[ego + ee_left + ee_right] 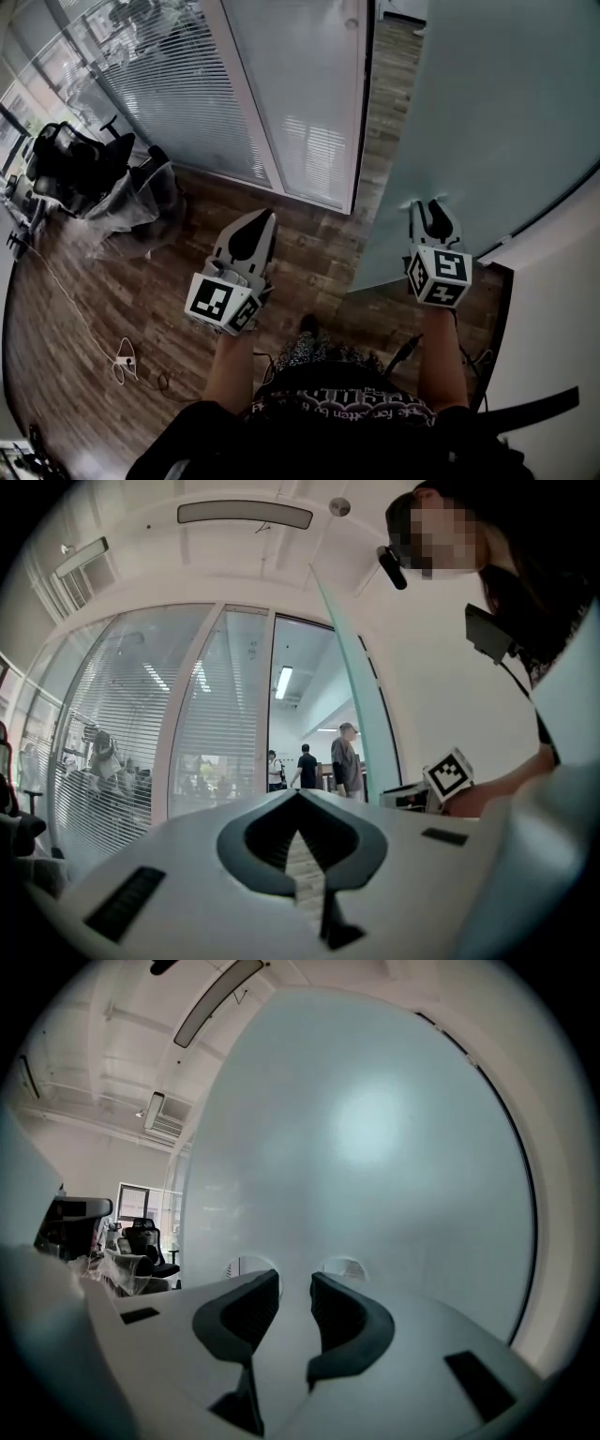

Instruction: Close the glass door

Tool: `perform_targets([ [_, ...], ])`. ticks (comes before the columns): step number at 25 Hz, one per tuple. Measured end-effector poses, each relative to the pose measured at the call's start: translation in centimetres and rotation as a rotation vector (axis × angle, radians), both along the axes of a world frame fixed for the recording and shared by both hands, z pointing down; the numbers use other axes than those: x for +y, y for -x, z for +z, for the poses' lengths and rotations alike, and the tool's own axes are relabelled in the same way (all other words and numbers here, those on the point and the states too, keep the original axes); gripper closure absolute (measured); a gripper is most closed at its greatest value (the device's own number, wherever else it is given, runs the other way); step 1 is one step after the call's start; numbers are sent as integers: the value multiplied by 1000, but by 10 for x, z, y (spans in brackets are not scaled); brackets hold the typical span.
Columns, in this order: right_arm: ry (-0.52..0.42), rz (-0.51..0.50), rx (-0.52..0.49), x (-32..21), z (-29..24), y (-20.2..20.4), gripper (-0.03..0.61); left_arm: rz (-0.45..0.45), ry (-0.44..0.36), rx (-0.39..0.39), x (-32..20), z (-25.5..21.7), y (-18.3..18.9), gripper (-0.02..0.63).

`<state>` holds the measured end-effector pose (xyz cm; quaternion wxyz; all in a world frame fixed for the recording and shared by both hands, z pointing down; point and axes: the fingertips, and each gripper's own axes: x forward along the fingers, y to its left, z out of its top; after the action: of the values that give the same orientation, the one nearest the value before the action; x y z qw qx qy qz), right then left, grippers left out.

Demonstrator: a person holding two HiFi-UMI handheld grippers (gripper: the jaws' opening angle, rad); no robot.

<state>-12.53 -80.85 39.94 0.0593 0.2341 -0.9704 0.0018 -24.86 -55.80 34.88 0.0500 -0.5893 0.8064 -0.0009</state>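
The frosted glass door [487, 122] stands swung open at the right of the head view, and it fills the right gripper view [375, 1147]. My right gripper [428, 206] points level at the door's face with its tips at or very near the glass. Its jaws [294, 1279] are open, with a narrow gap and nothing between them. My left gripper [268, 216] hangs over the wooden floor, left of the door, apart from it. Its jaws [298, 794] are shut and hold nothing. The door's greenish edge [361, 705] shows in the left gripper view beside the open doorway [305, 714].
A fixed glass wall with blinds [187, 84] and a white frame [356, 103] bound the doorway on the left. An office chair with plastic wrap [94, 173] and a floor cable [122, 356] lie at left. A white wall [553, 319] is at right. People [345, 761] stand beyond the doorway.
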Motion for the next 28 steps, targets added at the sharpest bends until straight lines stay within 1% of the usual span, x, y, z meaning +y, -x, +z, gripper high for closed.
perform_targets([
  [5,0,23,1,-13,1,30,468,18,-9,3,-9,3,30,612],
  [9,-5,54,-2,-24,0,54,468,33,-19,16,-19,7,69,612],
  [15,1,111,-19,-52,-1,93,468,100,-48,4,-52,-5,133,612],
  [19,6,154,-9,-72,-1,117,468,125,-37,1,-66,-8,172,612],
  [22,3,176,-9,-86,2,132,468,143,-40,-2,-75,-6,191,612],
  [28,8,197,12,-118,4,163,468,139,-32,28,-87,5,219,612],
])
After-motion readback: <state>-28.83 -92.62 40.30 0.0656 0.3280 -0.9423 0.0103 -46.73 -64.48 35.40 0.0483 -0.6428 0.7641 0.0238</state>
